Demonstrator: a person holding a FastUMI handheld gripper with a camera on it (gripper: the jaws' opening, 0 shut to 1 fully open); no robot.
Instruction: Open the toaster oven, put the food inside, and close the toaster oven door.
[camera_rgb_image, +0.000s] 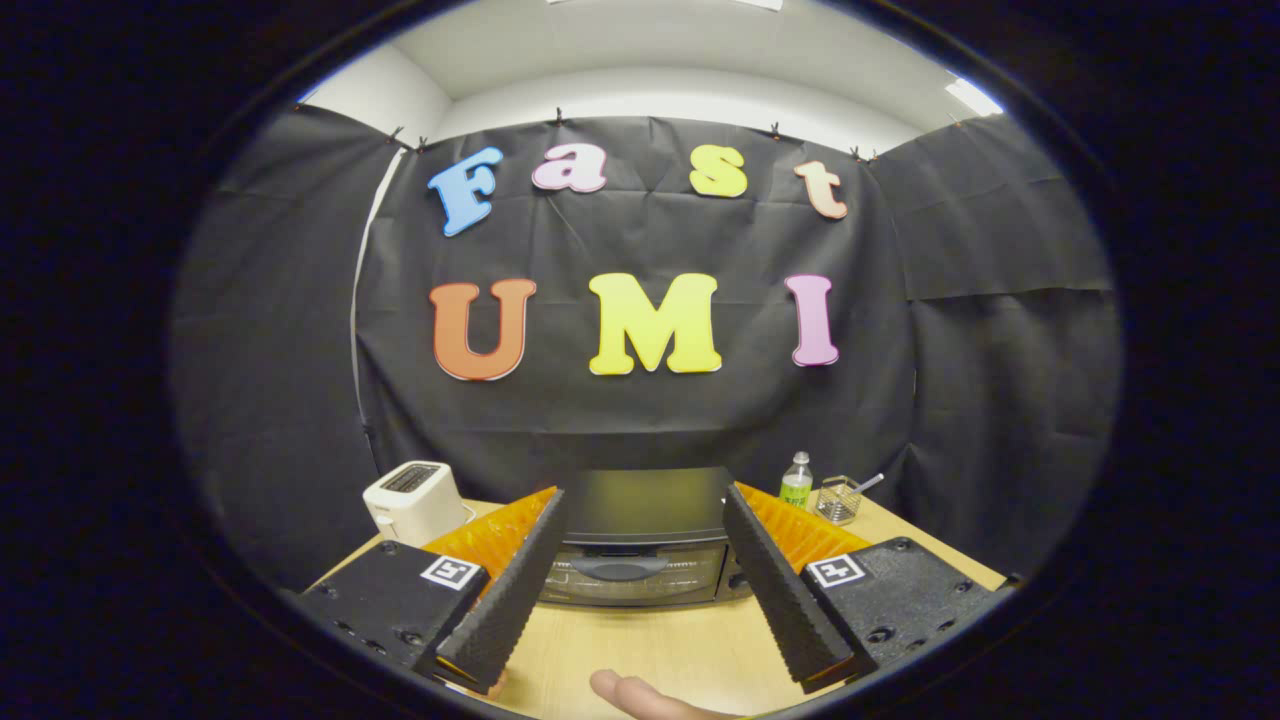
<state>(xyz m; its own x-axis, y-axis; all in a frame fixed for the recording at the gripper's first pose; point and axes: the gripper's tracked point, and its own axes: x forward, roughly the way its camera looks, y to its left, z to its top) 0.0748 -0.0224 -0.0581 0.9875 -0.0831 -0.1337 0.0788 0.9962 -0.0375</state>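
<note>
My gripper (640, 520) is spread wide, holding nothing. Toaster oven (640, 545) sits beyond my fingers, framed between them, door shut. White toaster (412, 500) off left, bottle (796, 481) off right.

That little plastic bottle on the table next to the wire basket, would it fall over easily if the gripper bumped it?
Probably yes. The bottle stands upright, tall and narrow, so a nudge near its cap would likely tip it. It looks like thin clear plastic, so likely light, though its fill level is unclear. It stands beside the wire basket, beyond the open gripper, which faces the toaster oven.
</note>
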